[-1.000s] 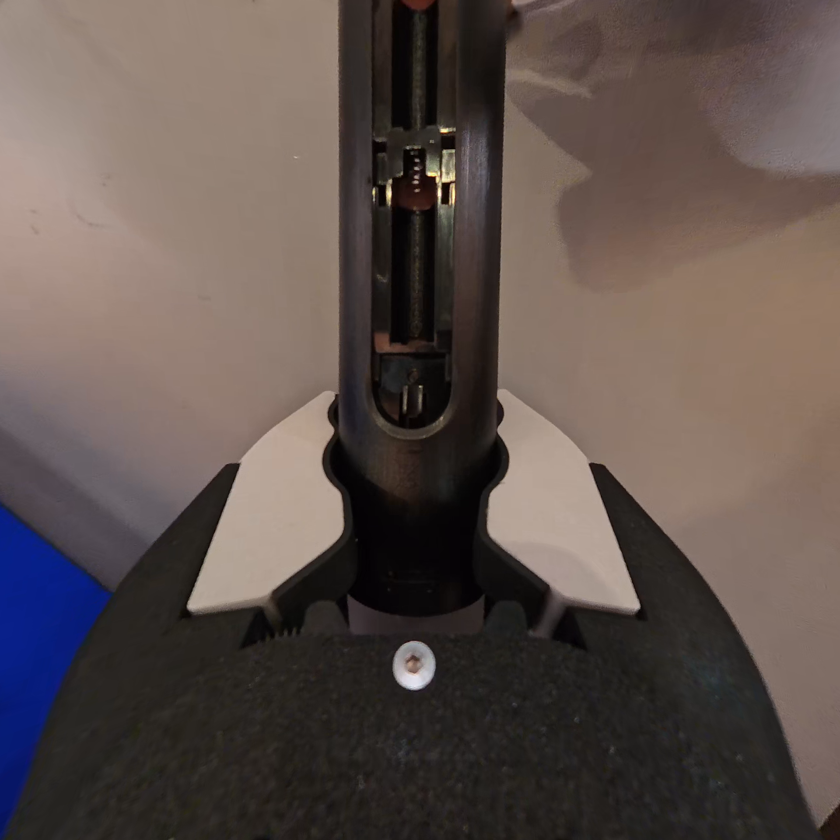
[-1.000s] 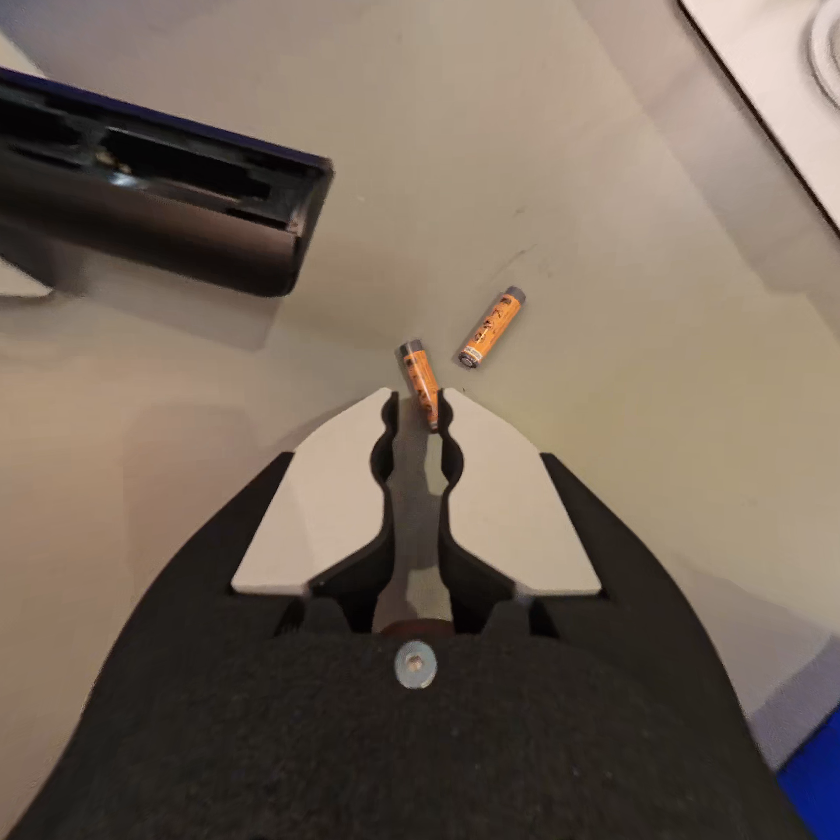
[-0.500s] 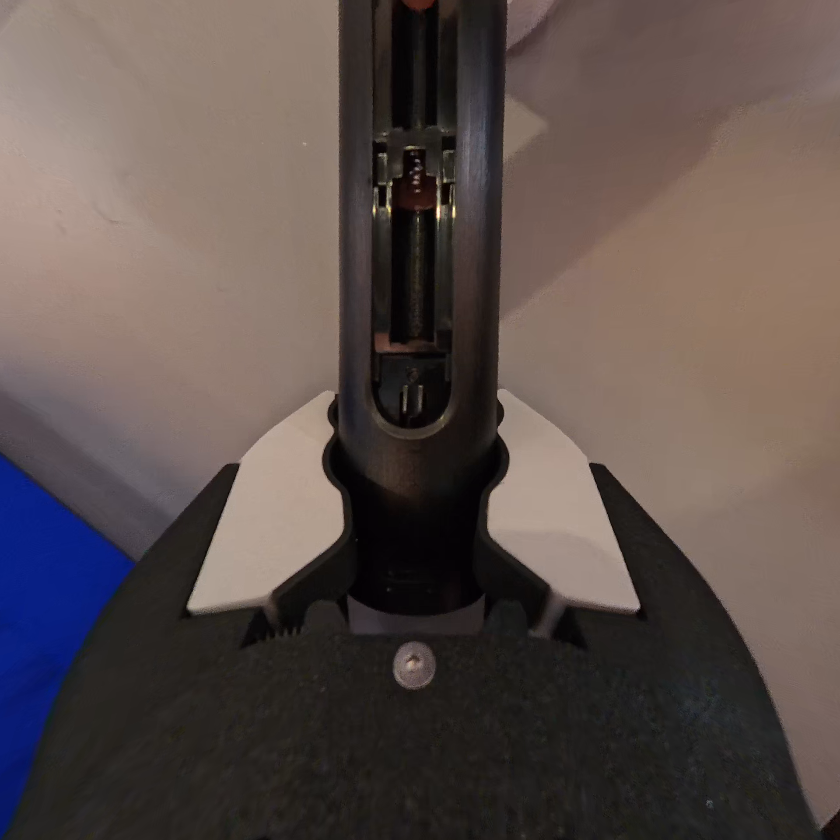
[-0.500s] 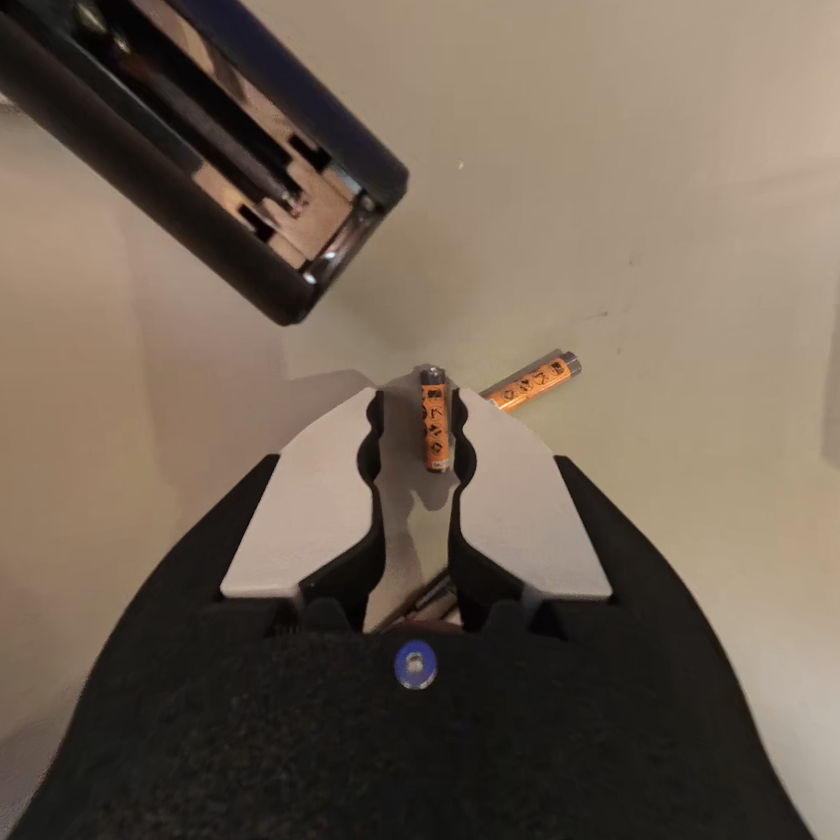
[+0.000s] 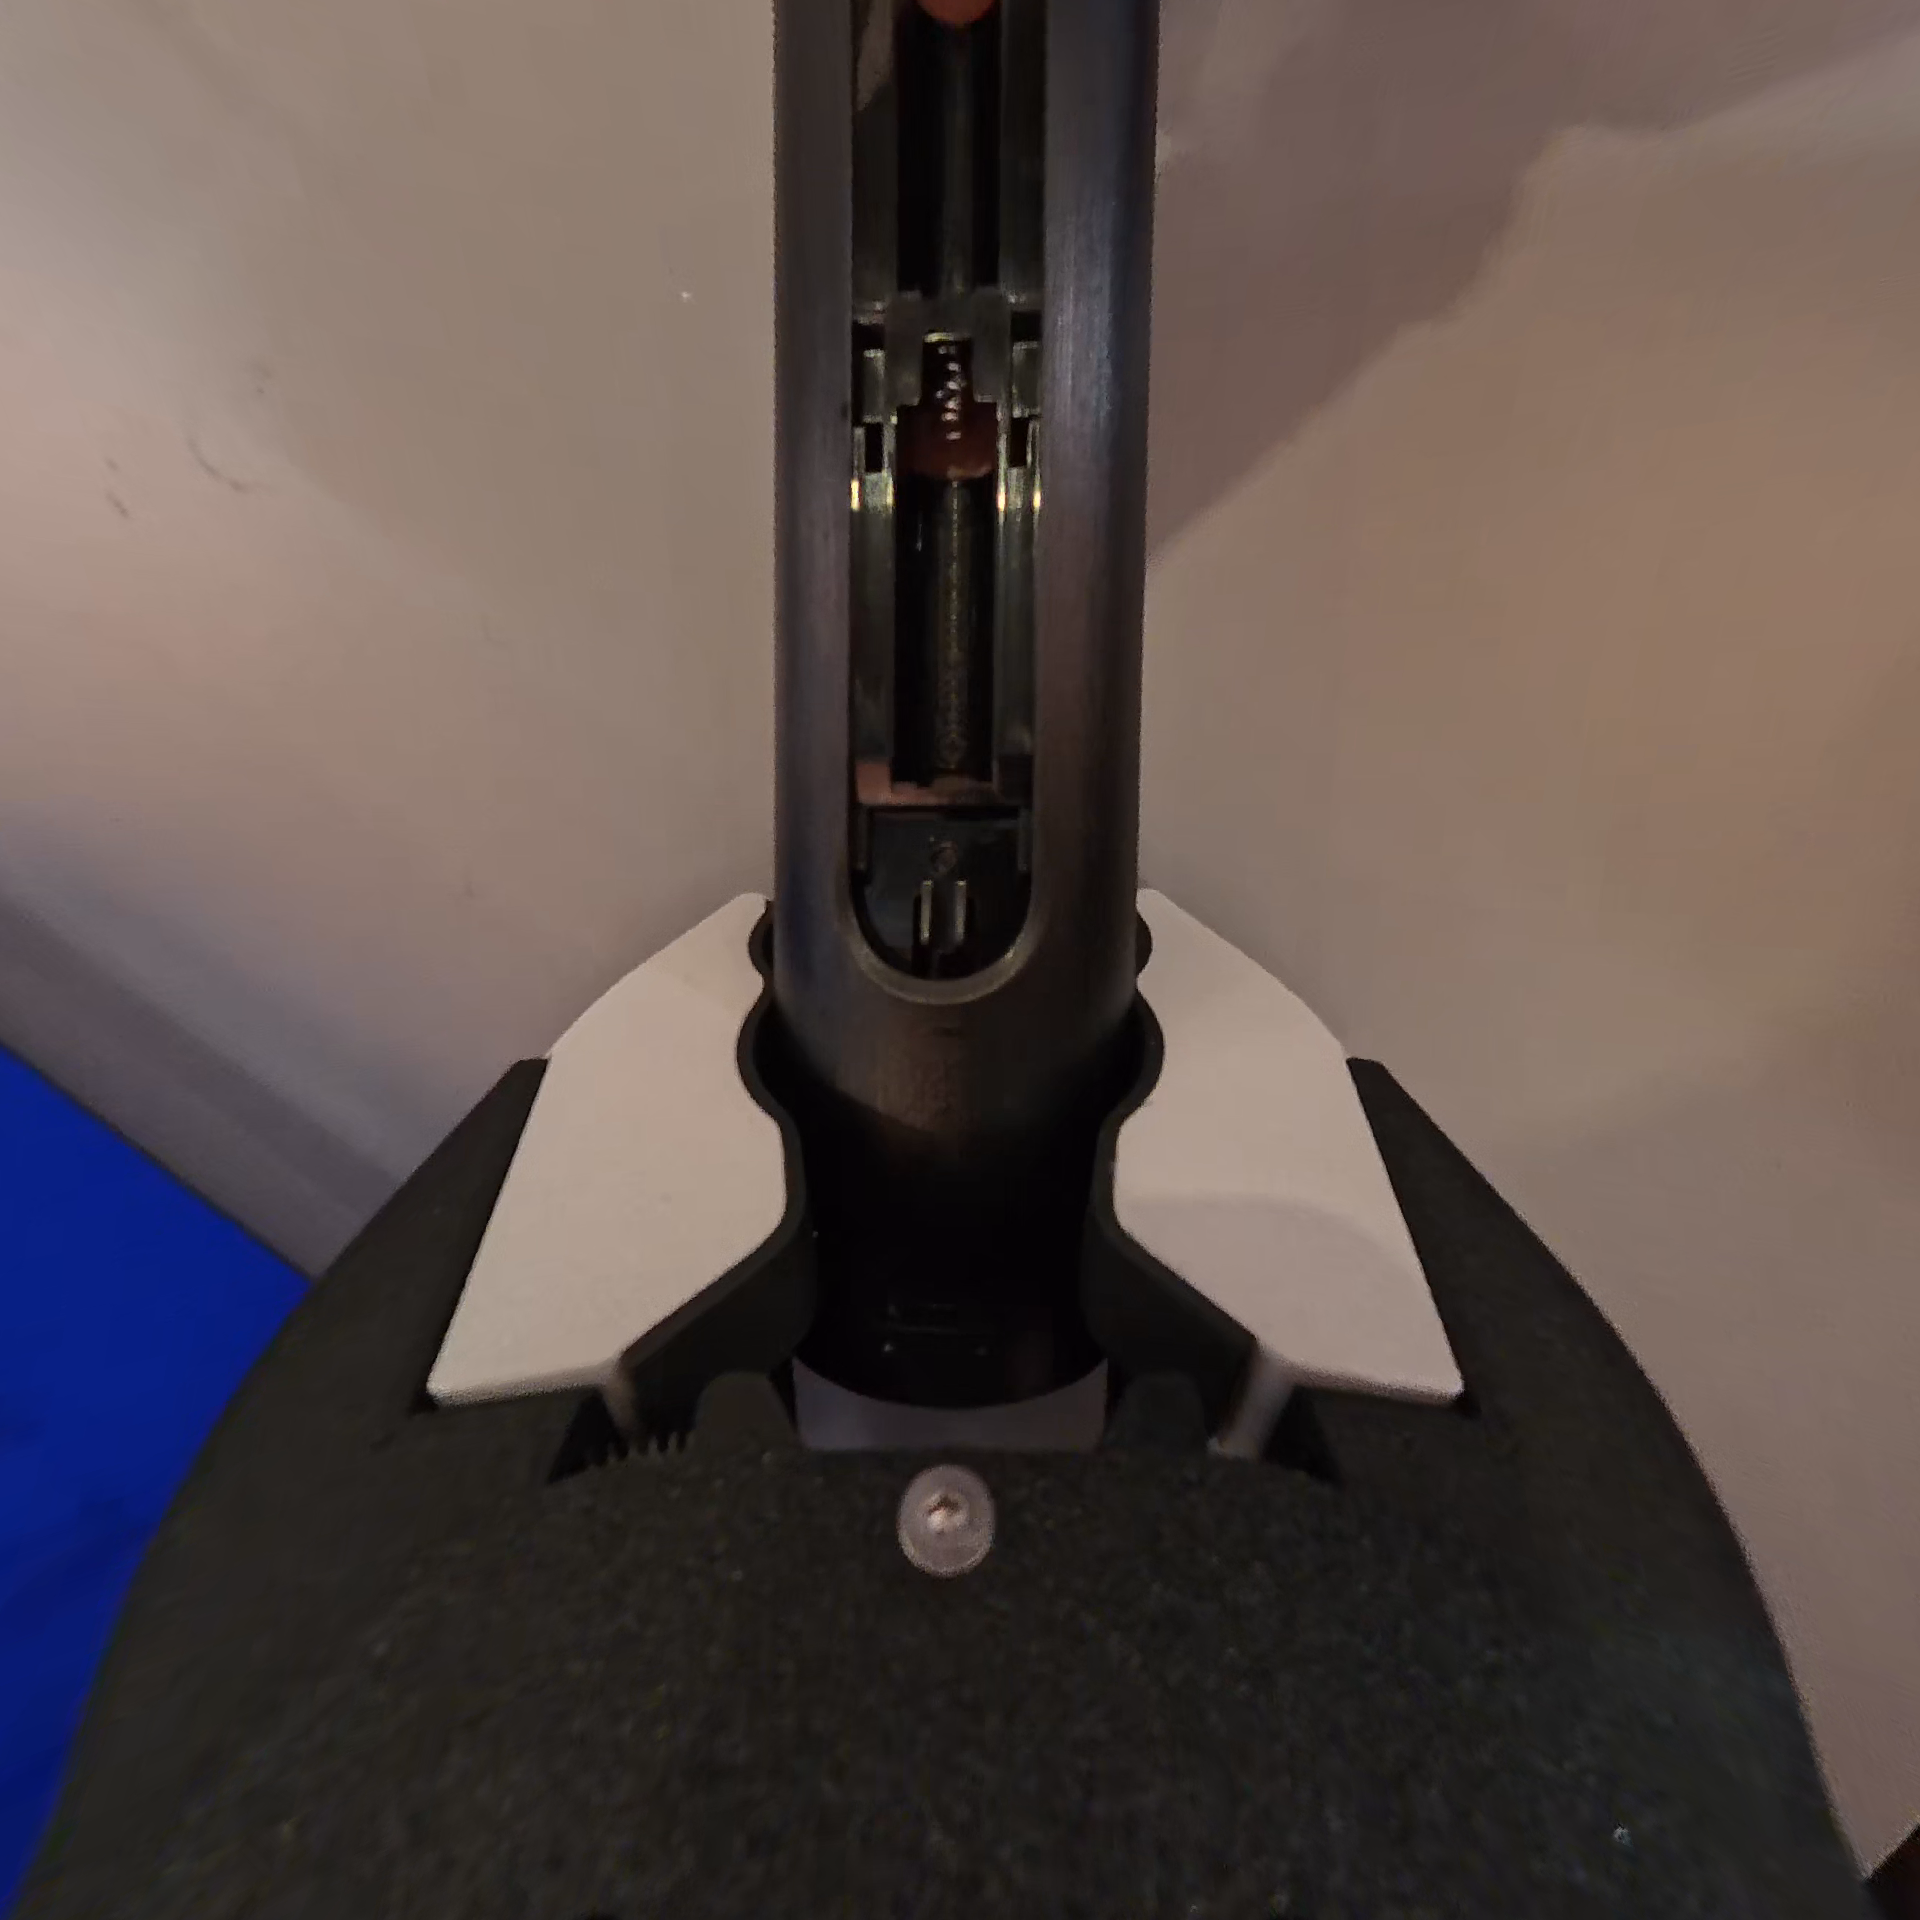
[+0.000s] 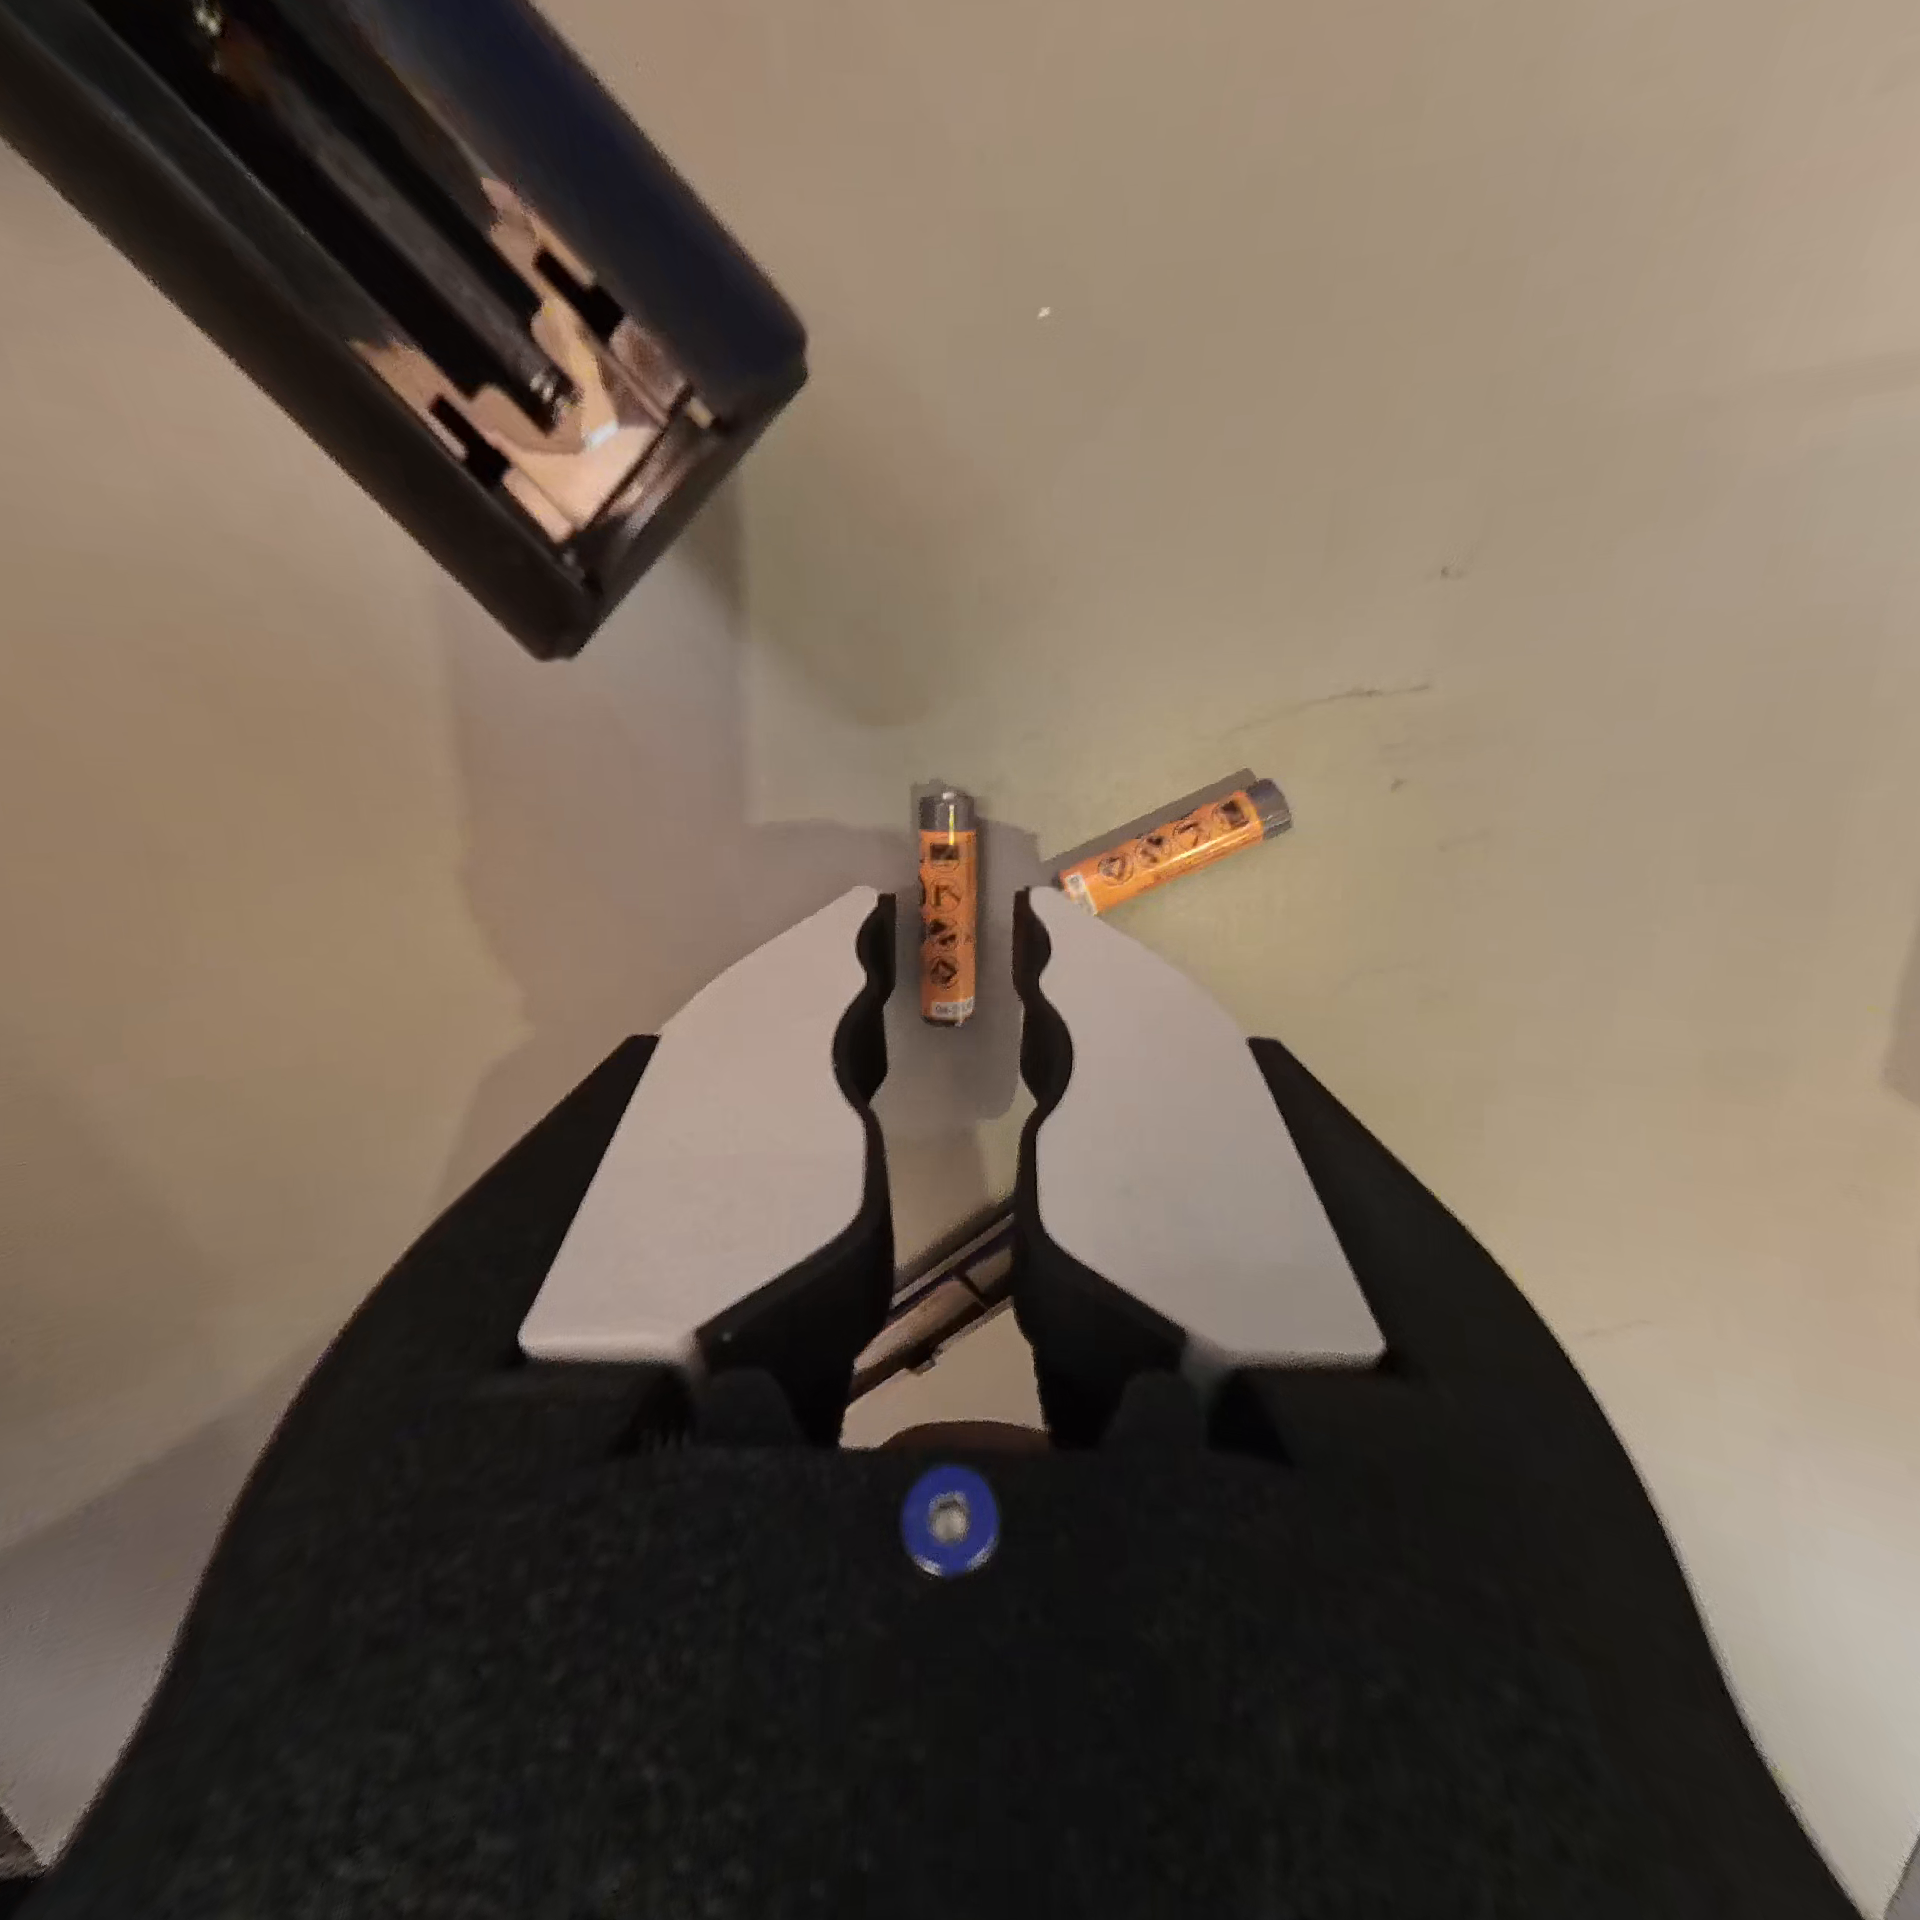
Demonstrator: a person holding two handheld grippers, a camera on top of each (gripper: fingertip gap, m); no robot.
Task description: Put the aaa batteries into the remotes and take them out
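Note:
My left gripper (image 5: 951,925) is shut on a black remote (image 5: 961,582) that points away from me, its back cover off and its battery bay showing no battery. The same remote (image 6: 416,312) hangs above the table at the upper left of the right wrist view. Two orange AAA batteries lie on the beige table. One battery (image 6: 947,909) lies lengthwise in the gap between the fingertips of my right gripper (image 6: 951,914), which is open and does not touch it. The other battery (image 6: 1174,847) lies just right of the right fingertip.
A thin dark strip with a metal edge (image 6: 940,1304) lies on the table under my right gripper, seen between its fingers. A blue surface (image 5: 114,1309) shows past the table edge at the lower left of the left wrist view. Left tips to right tips: about 15 cm.
My right gripper has opened wider and moved over the near battery, which now lies between the fingertips. The remote in my left gripper has swung closer in the right wrist view.

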